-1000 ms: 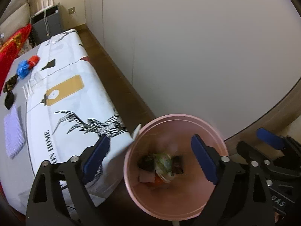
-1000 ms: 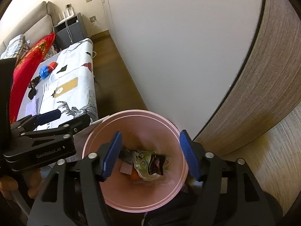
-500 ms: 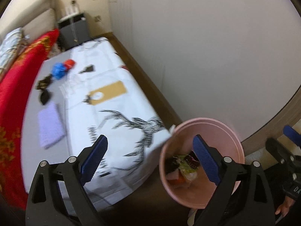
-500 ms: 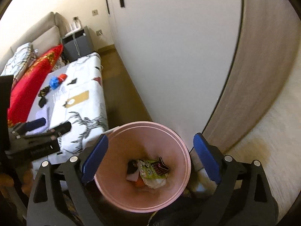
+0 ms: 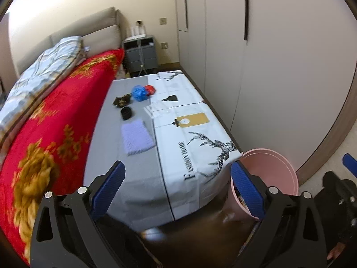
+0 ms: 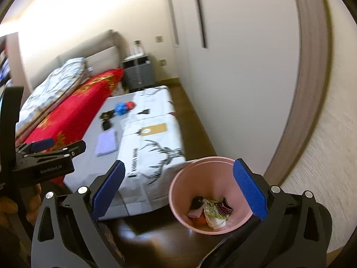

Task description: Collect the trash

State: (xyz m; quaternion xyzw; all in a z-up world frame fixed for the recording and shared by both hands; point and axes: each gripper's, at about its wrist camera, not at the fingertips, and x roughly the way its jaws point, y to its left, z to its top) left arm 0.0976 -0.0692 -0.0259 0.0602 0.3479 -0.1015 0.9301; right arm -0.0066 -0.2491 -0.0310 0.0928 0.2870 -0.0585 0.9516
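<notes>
Pink bin (image 6: 178,192) on dark floor at the table's near corner, wrappers (image 6: 212,210) inside. Both tongs, left gripper (image 5: 176,187) and right gripper (image 6: 178,189), jaws just widened, gaping, empty (more scraps (image 5: 139,92) on the table (image 5: 189,134)).

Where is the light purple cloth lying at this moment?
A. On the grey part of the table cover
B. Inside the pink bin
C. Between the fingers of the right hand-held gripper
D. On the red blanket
A: the light purple cloth lies flat on the grey part of the table cover, beside the red blanket, apart from the pink bin.
</notes>
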